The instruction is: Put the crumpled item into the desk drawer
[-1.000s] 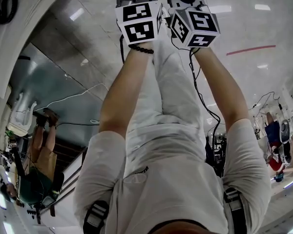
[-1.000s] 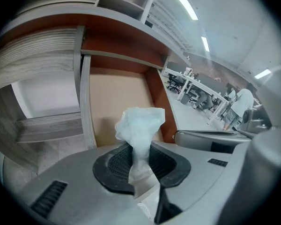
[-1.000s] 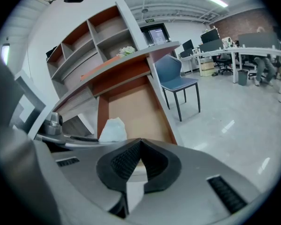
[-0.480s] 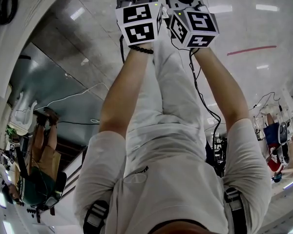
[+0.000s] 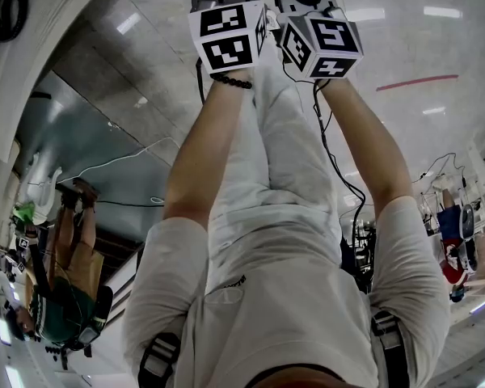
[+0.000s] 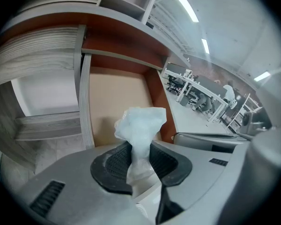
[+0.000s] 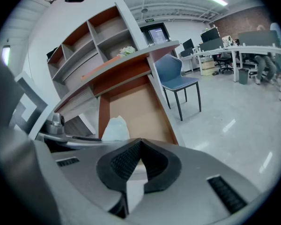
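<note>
Head view, left edge: bystander [image 5: 61, 289] in the background has shifted slightly since 0.5 s ago. The rest of the room reads the same.

Left marker cube [image 5: 226, 37] sits a touch higher and further left than 0.5 s ago. The wearer's forearms are otherwise unchanged, and both grippers are held close together at the top of the frame. Right marker cube [image 5: 323, 45] shows no visible change and is just beside the left one.

Left gripper [image 6: 139, 156]: jaws pinched on the crumpled item [image 6: 140, 124], a pale wad that sticks out past the pads. Beyond it lies the open desk drawer [image 6: 117, 97], tan floor bare. The item is in front of the drawer, not resting on that floor.

Right gripper [image 7: 139, 159]: pads pressed together with nothing between them. Its view shows the same drawer pulled out under the desk top. The wad is at lower left, and a blue chair [image 7: 178, 76] stands to the right of the desk.
</note>
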The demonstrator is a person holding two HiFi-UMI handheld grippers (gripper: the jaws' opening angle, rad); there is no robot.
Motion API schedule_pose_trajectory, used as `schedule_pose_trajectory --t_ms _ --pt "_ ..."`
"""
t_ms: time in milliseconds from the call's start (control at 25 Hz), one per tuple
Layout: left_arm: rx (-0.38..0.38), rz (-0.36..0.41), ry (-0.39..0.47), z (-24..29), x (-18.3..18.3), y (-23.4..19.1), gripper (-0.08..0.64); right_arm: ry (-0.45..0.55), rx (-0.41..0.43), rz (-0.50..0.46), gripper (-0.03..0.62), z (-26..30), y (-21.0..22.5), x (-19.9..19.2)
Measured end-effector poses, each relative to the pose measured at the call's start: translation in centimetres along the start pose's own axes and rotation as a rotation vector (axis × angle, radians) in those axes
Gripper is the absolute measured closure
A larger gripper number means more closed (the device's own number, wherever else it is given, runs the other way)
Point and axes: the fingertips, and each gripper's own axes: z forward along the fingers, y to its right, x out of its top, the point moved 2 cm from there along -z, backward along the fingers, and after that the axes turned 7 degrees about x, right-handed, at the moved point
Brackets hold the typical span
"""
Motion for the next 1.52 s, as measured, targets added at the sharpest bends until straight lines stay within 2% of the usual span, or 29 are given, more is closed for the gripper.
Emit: schedule_pose_trajectory --t_ms 1520 --pt "-0.036 -0.005 -0.011 -0.2 0.1 1.7 0.401 0.012 -0.001 0.009 0.594 -1.0 0.5 0.9"
